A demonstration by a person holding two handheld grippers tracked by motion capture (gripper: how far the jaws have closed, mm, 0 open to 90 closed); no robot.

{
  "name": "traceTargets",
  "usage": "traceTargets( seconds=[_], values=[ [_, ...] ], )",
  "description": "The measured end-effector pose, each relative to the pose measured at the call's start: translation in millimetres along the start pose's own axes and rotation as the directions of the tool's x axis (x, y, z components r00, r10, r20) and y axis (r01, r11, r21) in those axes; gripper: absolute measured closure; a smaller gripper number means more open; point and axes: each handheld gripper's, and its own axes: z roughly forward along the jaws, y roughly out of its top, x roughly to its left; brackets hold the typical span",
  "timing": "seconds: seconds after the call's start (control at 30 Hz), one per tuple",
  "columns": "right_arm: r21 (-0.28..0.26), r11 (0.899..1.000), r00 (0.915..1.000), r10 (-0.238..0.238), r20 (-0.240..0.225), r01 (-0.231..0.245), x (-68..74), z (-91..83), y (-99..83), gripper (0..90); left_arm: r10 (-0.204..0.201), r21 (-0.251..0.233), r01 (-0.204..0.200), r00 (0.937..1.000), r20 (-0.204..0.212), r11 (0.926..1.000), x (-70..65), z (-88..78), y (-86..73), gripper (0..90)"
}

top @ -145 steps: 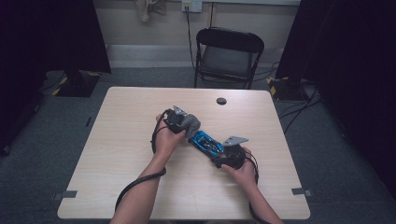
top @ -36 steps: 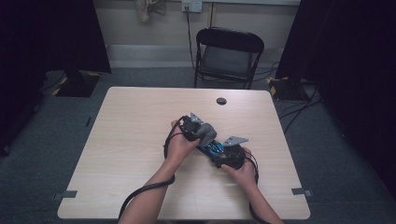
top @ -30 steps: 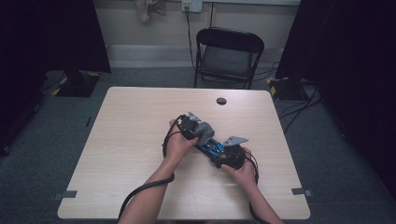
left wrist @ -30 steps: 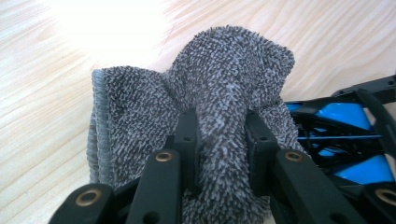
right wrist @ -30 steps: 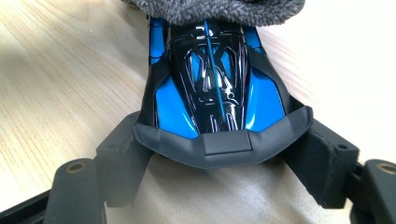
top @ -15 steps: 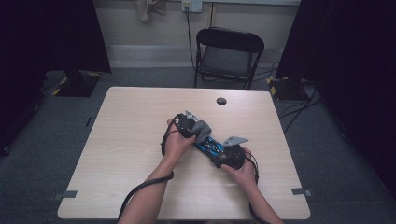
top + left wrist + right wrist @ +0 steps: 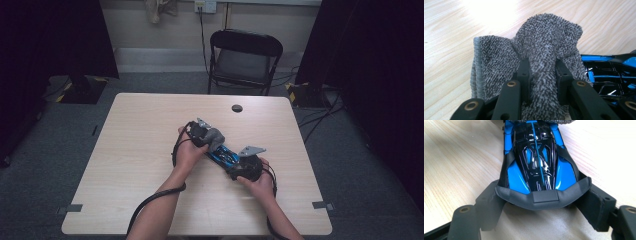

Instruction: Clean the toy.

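A blue and black toy car lies on the wooden table, right of the middle. My right gripper grips it by the ends of its rear wing, one jaw on each side; the high view shows this gripper at the car's near end. A grey terry cloth is bunched between the jaws of my left gripper, which is shut on it. In the high view the cloth rests over the car's far end, with the left gripper just behind it. The car shows at the right of the left gripper view.
A small black round disc sits near the table's far edge. A black folding chair stands beyond that edge. Cables trail from both grippers toward the near edge.
Since the earliest frame the left gripper has carried the cloth rightward onto the car's far end. Over the last second it shifted only slightly there. The right gripper and the car stayed put.
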Motion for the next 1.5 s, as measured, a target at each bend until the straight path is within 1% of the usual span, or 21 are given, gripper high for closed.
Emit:
traceTargets(
  seconds=[0.1,0.17,0.23,0.3,0.33,0.4,0.5,0.63,0.73,0.8,0.9,0.93,0.97,1.0,1.07,1.17,1.2,1.23,1.27,1.33,1.5],
  values=[
    [0.000,1.000,1.0000,0.000,0.000,0.000,0.0,0.0,0.0,26.3,0.004,-0.001,-0.004,1.0000,-0.007,1.0000,1.0,0.9,-0.2,71.5],
    [0.000,1.000,1.0000,0.000,0.000,0.000,0.0,0.0,0.0,26.3,-0.008,-0.001,0.008,0.9999,-0.006,1.0000,1.6,1.0,-1.1,71.4],
    [0.000,1.000,1.0000,0.000,0.000,0.000,0.1,0.0,0.0,26.3,-0.001,-0.001,0.001,1.0000,-0.008,1.0000,2.2,0.7,-1.5,71.5],
    [0.000,1.000,1.0000,0.000,0.000,0.000,0.0,0.0,0.0,26.3,-0.009,-0.007,0.009,0.9999,-0.007,0.9999,2.2,1.2,-1.7,71.5],
    [0.000,1.000,1.0000,0.000,0.000,0.000,0.1,0.0,0.0,26.3,-0.004,-0.005,0.004,0.9999,-0.012,1.0000,2.6,1.2,-1.7,71.4],
    [0.000,1.000,1.0000,0.000,0.000,0.000,0.1,0.0,0.0,26.3,-0.016,-0.008,0.016,0.9997,-0.017,0.9998,3.3,1.9,-2.2,71.4],
    [0.000,1.000,1.0000,0.000,0.000,0.000,0.1,0.0,0.0,26.3,-0.018,-0.006,0.018,0.9996,-0.022,0.9998,4.3,2.3,-1.9,71.4],
    [0.000,1.000,1.0000,0.000,0.000,0.000,0.0,0.0,0.0,26.3,-0.013,0.003,0.013,0.9992,-0.038,0.9999,6.8,2.6,-2.2,71.4],
    [0.000,1.000,1.0000,0.000,0.000,0.000,0.1,0.0,0.0,26.3,-0.031,-0.001,0.031,0.9986,-0.042,0.9995,9.1,3.1,-3.5,71.5],
    [0.000,1.000,1.0000,0.000,0.000,0.000,0.1,0.0,0.0,26.3,-0.018,0.006,0.019,0.9987,-0.047,0.9998,11.5,2.7,-4.4,71.6],
    [0.000,1.000,1.0000,0.000,0.000,0.000,0.1,0.0,0.0,26.3,-0.032,-0.001,0.032,0.9979,-0.056,0.9995,13.0,3.6,-5.9,71.6],
    [0.000,1.000,1.0000,0.001,0.000,-0.001,0.1,0.0,0.0,26.3,-0.045,-0.005,0.044,0.9974,-0.056,0.9990,13.9,3.9,-6.5,71.6],
    [0.000,1.000,1.0000,0.001,0.000,-0.001,0.1,0.0,0.0,26.3,-0.050,0.004,0.051,0.9971,-0.057,0.9987,15.0,3.4,-6.9,71.6],
    [0.000,1.000,1.0000,0.001,0.000,-0.001,0.1,0.0,0.0,26.3,-0.042,0.007,0.043,0.9973,-0.061,0.9991,16.6,3.2,-7.2,71.6],
    [-0.001,1.000,1.0000,0.001,0.000,-0.001,0.1,0.0,0.0,26.3,-0.057,0.013,0.058,0.9963,-0.065,0.9983,19.2,3.2,-9.3,71.7],
    [0.000,1.000,1.0000,0.001,0.000,-0.001,0.1,-0.1,0.0,26.3,-0.058,0.022,0.060,0.9952,-0.079,0.9980,22.3,3.5,-11.8,71.7],
    [0.000,1.000,1.0000,0.001,0.000,-0.001,0.1,0.0,0.0,26.3,-0.049,0.032,0.052,0.9951,-0.086,0.9982,24.2,3.8,-13.2,71.6],
    [-0.001,1.000,1.0000,0.001,0.000,-0.001,0.1,0.0,0.0,26.3,-0.058,0.028,0.061,0.9943,-0.090,0.9977,25.3,4.9,-14.2,71.6],
    [0.000,1.000,1.0000,0.001,0.000,-0.001,0.1,0.0,0.0,26.3,-0.049,0.043,0.053,0.9948,-0.090,0.9977,27.3,4.4,-14.7,71.6],
    [-0.001,1.000,1.0000,0.002,0.000,-0.002,0.1,0.0,0.0,26.3,-0.050,0.047,0.054,0.9945,-0.092,0.9974,28.5,4.5,-14.6,71.6],
    [-0.001,1.000,1.0000,0.001,0.000,-0.001,0.1,0.0,0.0,26.3,-0.025,0.055,0.031,0.9943,-0.104,0.9980,29.5,4.0,-15.0,71.6]
  ],
)
